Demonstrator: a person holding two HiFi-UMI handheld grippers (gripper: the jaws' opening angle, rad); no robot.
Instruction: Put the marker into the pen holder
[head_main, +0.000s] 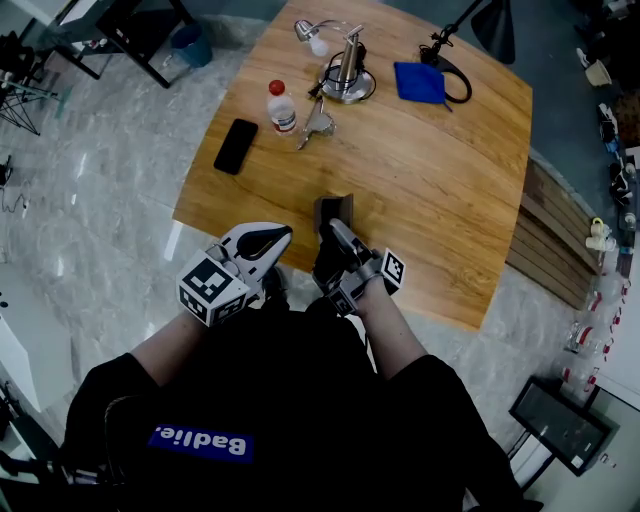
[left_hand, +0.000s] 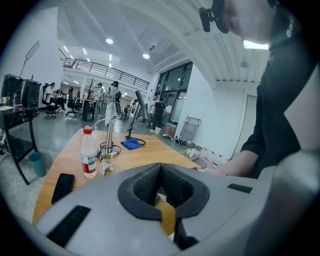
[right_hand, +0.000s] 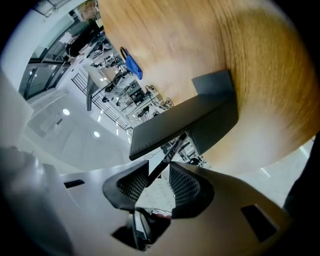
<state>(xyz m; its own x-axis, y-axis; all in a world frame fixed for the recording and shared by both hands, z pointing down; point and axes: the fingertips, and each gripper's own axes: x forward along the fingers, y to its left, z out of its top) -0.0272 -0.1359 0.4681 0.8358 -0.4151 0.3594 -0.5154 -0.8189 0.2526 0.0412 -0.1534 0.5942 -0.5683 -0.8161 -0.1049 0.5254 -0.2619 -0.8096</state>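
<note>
A dark grey, box-shaped pen holder (head_main: 333, 210) stands near the front edge of the wooden table (head_main: 430, 200). My right gripper (head_main: 336, 234) is right at its near side. In the right gripper view a thin black marker (right_hand: 170, 155) with white print runs slanting between the pads and up under the rim of the pen holder (right_hand: 195, 117). The right gripper (right_hand: 159, 174) stands open: the gap is wider than the marker, which only lies along the left pad. My left gripper (head_main: 266, 242) hovers at the table's front edge, left of the holder. In its own view the left gripper (left_hand: 160, 167) is shut with nothing in it.
Farther back on the table are a water bottle (head_main: 282, 107), a black phone (head_main: 236, 146), a metal clip (head_main: 318, 124), a metal stand on a round base (head_main: 347, 70) and a blue cloth (head_main: 418, 82) with a black cable. Marble floor surrounds the table.
</note>
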